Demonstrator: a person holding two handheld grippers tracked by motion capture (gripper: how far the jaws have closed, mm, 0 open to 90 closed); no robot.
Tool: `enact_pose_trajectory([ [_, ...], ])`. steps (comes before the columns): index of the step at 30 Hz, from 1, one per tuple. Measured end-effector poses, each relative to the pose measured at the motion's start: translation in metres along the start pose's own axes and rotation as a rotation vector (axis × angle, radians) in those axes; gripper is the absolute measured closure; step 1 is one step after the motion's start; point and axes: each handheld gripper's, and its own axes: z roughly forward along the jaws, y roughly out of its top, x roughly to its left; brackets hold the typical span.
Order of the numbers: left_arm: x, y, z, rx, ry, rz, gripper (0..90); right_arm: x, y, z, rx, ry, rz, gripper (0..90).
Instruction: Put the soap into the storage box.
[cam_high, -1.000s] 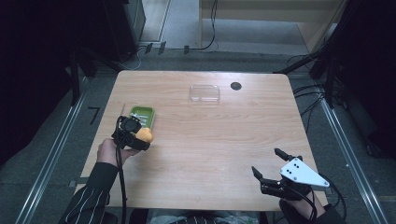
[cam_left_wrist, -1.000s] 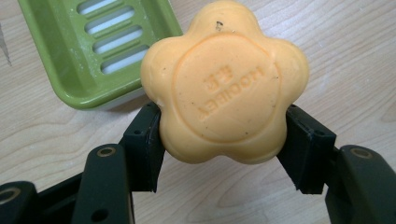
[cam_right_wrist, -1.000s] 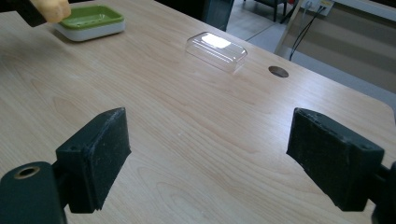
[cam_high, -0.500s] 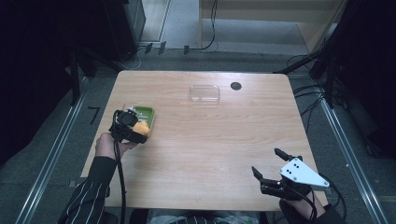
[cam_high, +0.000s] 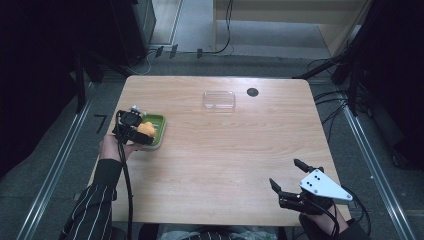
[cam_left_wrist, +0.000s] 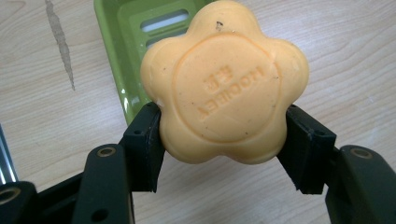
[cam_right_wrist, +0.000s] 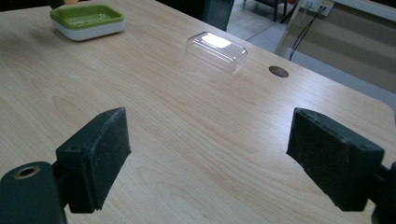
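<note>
1. Soap (cam_left_wrist: 224, 81), orange and flower-shaped, sits clenched between the pads of my left tool (cam_high: 136, 131), gripped across its lobes so it cannot slip.
2. I hold it at the left of the high view, over the near edge of the green soap dish (cam_high: 158, 126), probably to set it inside.
3. My right tool (cam_high: 292, 182) waits released at lower right, jaws wide, grasping nothing.
4. Farther up the surface (cam_high: 225, 155) lies a clear lid (cam_high: 219, 100), likely for the dish.
</note>
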Motion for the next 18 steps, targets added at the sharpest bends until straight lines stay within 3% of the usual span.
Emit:
enact_pose_trajectory([
  [8,0.011,0.01,0.003,-0.001,-0.006,-0.018,39.3,0.0,0.0,0.0,0.0,0.001,0.0,13.4],
  [18,0.019,0.022,0.016,0.045,-0.006,-0.025,39.3,0.0,0.0,0.0,0.0,0.0,-0.001,13.5],
])
